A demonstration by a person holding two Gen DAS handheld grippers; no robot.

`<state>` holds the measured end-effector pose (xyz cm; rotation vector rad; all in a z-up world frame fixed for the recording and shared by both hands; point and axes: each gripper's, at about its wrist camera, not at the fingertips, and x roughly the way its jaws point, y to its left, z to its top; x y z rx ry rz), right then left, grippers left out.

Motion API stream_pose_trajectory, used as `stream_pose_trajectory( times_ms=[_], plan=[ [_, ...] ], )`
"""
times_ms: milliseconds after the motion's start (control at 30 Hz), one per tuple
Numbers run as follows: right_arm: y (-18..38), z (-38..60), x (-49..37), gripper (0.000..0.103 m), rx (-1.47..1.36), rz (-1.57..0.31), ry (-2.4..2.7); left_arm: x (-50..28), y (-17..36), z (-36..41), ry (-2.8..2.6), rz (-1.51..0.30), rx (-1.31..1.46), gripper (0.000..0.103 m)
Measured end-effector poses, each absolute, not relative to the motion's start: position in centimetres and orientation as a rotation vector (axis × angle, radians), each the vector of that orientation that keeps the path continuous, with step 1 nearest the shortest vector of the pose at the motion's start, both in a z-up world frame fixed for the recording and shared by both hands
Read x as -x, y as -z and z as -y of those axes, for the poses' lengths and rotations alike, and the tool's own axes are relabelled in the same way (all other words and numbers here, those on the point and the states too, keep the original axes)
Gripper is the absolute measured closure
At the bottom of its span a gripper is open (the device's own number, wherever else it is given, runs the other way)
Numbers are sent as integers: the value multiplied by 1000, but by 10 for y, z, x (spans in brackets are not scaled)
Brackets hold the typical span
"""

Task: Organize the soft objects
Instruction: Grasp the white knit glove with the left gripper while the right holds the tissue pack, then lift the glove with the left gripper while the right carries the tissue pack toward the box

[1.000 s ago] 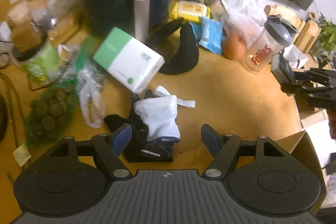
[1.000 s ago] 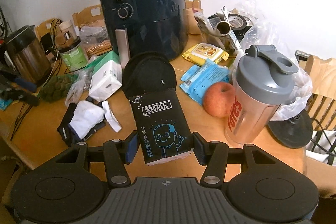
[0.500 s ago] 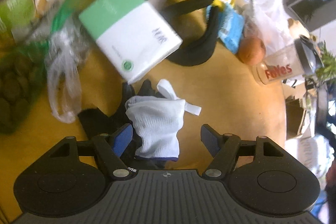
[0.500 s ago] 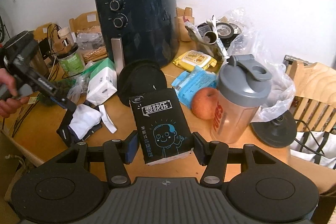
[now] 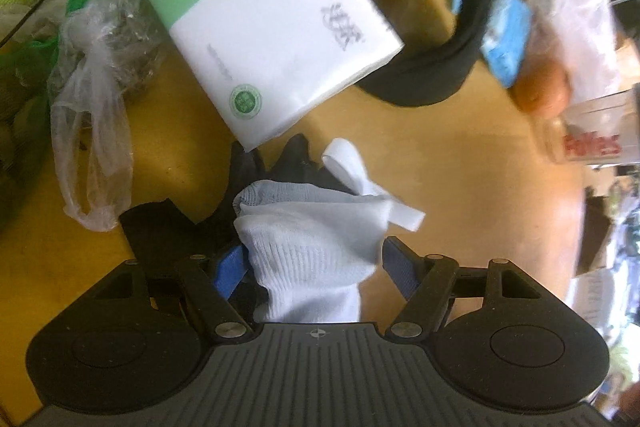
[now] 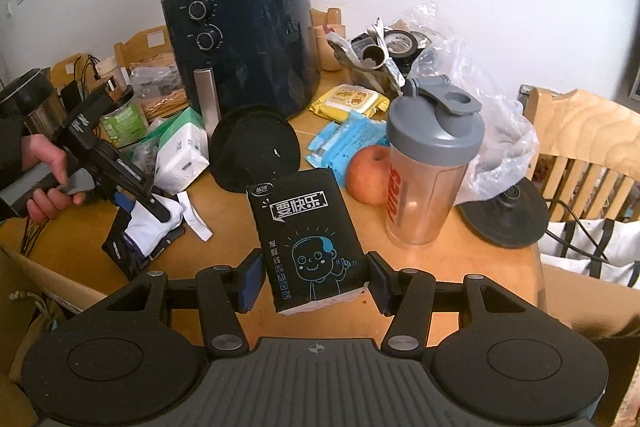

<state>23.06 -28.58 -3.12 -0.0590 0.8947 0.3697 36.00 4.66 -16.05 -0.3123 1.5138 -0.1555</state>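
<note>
White knitted cotton glove point(image 5: 310, 239) lies crumpled on a black fabric glove point(image 5: 168, 231) at the near edge of the yellow wooden worktop point(image 5: 460, 187). Since a second ago the left tongs point(image 5: 312, 259) have dropped steeply over it; the glove now sits between the blue pads, which stand apart either side of it and do not appear to press it. Judgement: a grasp is set up but not closed.

The right tongs point(image 6: 316, 281) are clamped, as before, on a black soft tissue pack printed with a cartoon face point(image 6: 306, 235), lifted clear of the worktop.

Just behind the gloves lies a green-and-white soft tissue pack point(image 5: 264, 23).

Containers: a clear plastic bag point(image 5: 92, 131) to the left holds dark matter, unidentifiable. A clear shaker bottle with grey lid point(image 6: 430, 167) looks empty. An open cardboard box point(image 6: 592, 307) stands beside the worktop; contents not visible.
</note>
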Motion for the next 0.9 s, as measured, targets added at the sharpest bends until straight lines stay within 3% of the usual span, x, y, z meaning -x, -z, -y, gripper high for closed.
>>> stream_pose_trajectory(
  times_ms=[100, 367, 900],
  plan=[
    [31, 286, -227, 46, 58, -893, -365, -361, 163, -43, 143, -1518, 346, 42],
    [24, 287, -221, 46, 50, -868, -362, -350, 137, -34, 127, -1468, 256, 43],
    [1, 279, -212, 46, -57, -879, -416, -285, 31, -29, 100, -1167, 108, 43]
  ],
)
